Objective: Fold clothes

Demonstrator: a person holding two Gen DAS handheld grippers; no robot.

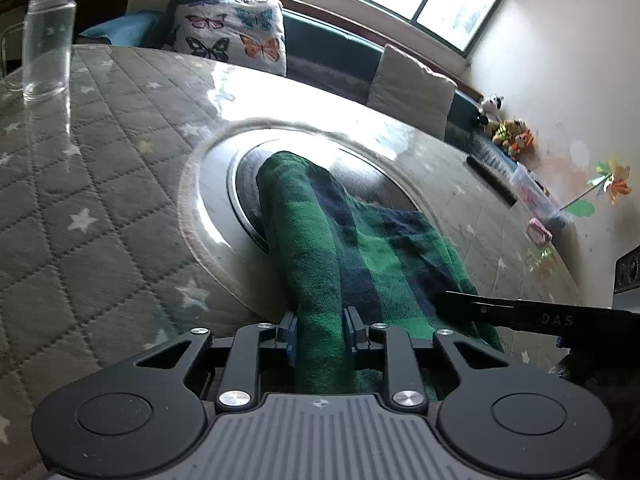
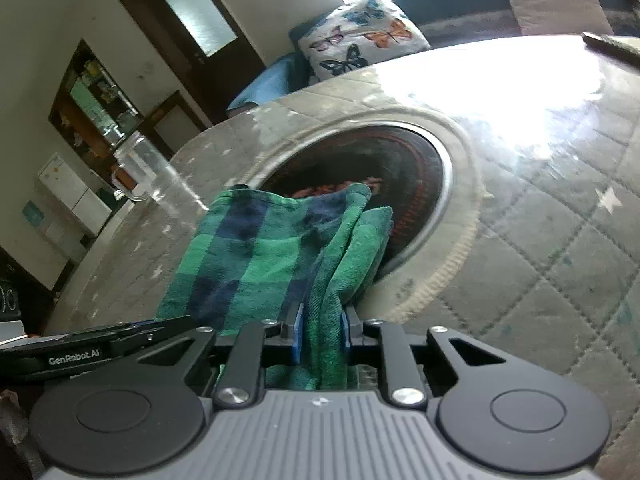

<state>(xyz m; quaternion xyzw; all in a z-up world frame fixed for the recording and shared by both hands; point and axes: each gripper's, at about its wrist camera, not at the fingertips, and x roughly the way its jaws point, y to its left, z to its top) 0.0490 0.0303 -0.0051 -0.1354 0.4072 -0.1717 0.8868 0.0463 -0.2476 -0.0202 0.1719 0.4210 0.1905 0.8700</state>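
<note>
A green and navy checked cloth lies over the table, its far end draped into a round recess in the tabletop. My left gripper is shut on a bunched ridge of the cloth's near edge, blue pads pressing both sides. In the right wrist view the same cloth stretches toward the recess, and my right gripper is shut on a folded bundle of its right edge. Each gripper's black finger shows in the other's view, the right gripper and the left gripper.
The table carries a grey quilted cover with white stars under a glossy sheet. A tall clear glass stands at the far left, a glass mug beside it. A dark remote and small toys lie at the right. A butterfly cushion sits behind.
</note>
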